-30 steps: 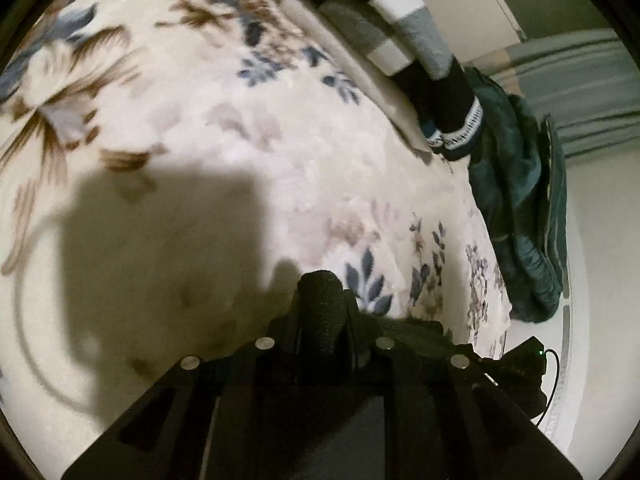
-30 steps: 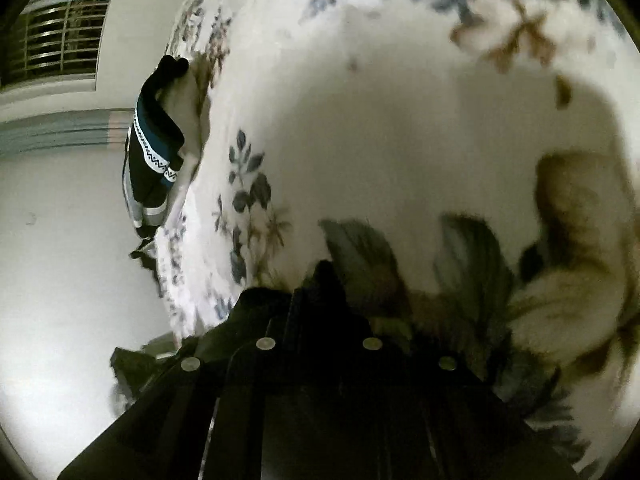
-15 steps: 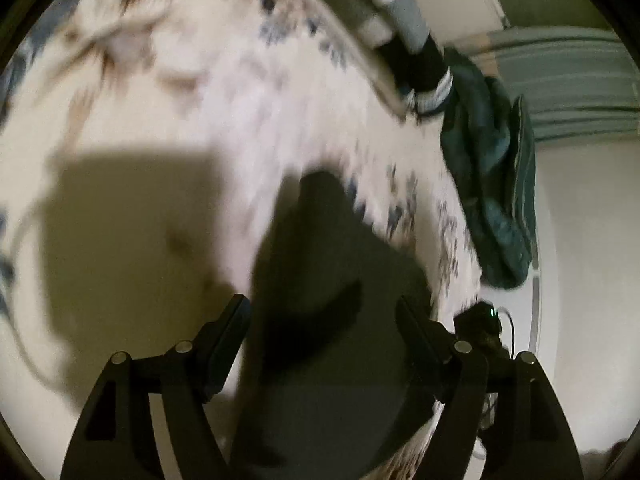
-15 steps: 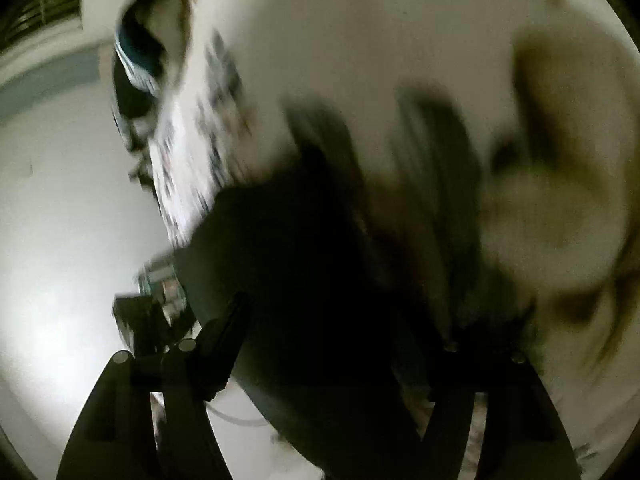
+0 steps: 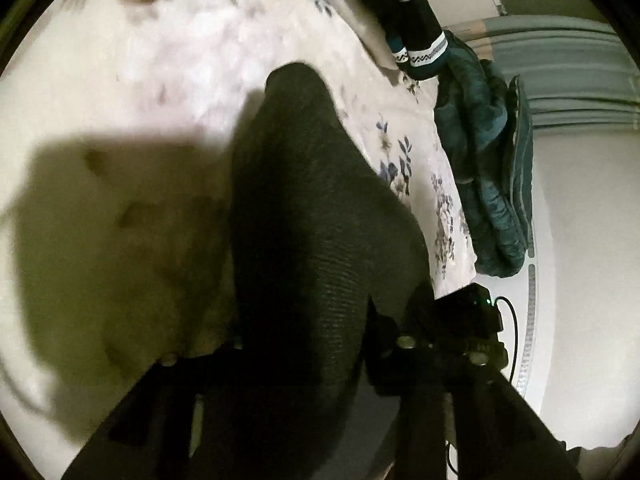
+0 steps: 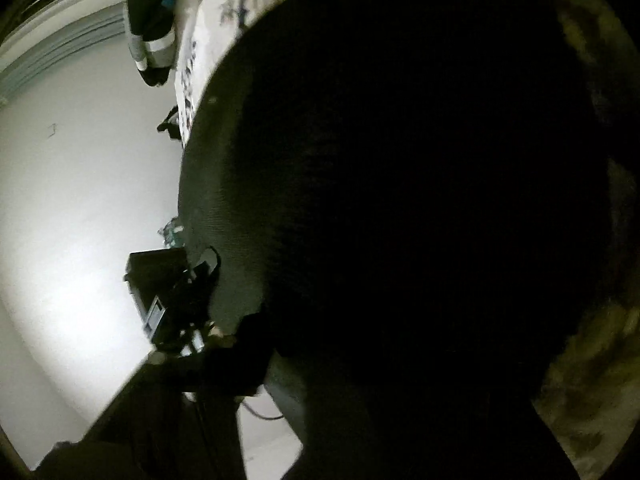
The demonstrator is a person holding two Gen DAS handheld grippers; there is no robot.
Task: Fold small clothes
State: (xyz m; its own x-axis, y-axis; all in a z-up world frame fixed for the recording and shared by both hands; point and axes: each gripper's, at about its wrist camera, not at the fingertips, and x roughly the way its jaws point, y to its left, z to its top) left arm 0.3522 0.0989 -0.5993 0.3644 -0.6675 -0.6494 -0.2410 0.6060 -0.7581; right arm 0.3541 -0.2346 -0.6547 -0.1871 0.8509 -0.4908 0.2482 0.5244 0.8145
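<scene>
Right now a dark ribbed sock [image 5: 312, 216] lies on the flowered blanket [image 5: 168, 48] of the bed, its rounded end pointing away from the left tool [image 5: 312, 344] and its near end running down between that tool's two fingers. The left tool's jaws are closing with the sock between them, yet the cloth covers the fingertips, so I cannot tell whether the pads press on it. A broad shadow falls on the blanket to the left of the sock.

From the right wrist, the same sock [image 6: 400, 200] fills nearly the whole view, very close to the lens and dark. The right tool [image 6: 400, 420] is closing as well, with the sock over its fingers; its grip cannot be made out in the dark.

At the far edge of the bed lies a pair of black socks with white patterned bands [image 5: 420, 46], and just beyond them a teal quilted garment [image 5: 488, 160] hangs over the bed's side. Below it is a pale floor [image 5: 584, 240].
</scene>
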